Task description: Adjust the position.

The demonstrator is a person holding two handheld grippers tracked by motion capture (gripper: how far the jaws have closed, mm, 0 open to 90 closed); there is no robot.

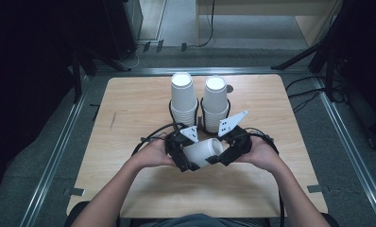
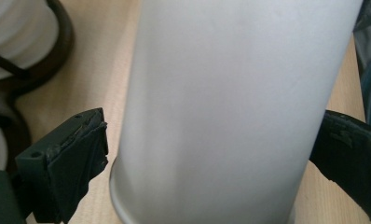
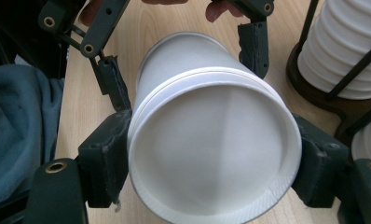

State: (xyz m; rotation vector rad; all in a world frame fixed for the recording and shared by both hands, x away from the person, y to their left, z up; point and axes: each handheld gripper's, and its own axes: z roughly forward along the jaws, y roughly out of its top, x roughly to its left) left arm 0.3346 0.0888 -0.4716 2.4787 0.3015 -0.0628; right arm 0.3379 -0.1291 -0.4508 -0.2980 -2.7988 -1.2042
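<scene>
Your right claw point(image 3: 214, 177) is pinching the white paper cup point(image 3: 211, 158) at its open rim, one pad pressed on each side of the mouth; how hard they press is hard to judge, though the rim looks round and uncrushed; your left claw point(image 2: 211, 154) stands spread around the cup's closed end, its left pad apart from the wall by a sliver of desk, while its right pad is cut off by the frame edge and I cannot tell whether it touches; the cup point(image 1: 203, 151) lies on its side between your two hands, above the near middle of the desk point(image 1: 129, 118), mouth towards your right hand point(image 1: 261, 153); whether it rests on the wood or hangs clear is hidden by the claws; your left hand point(image 1: 153, 153) sits just beside it; behind, two stacks of cups stand upside down, the left stack point(image 1: 183, 97) and the right stack point(image 1: 215, 101), each in a dark wire holder whose base is mostly hidden behind the claws; the number of cups in each stack is too fine to count; one cup held, two stacks, two claws.
</scene>
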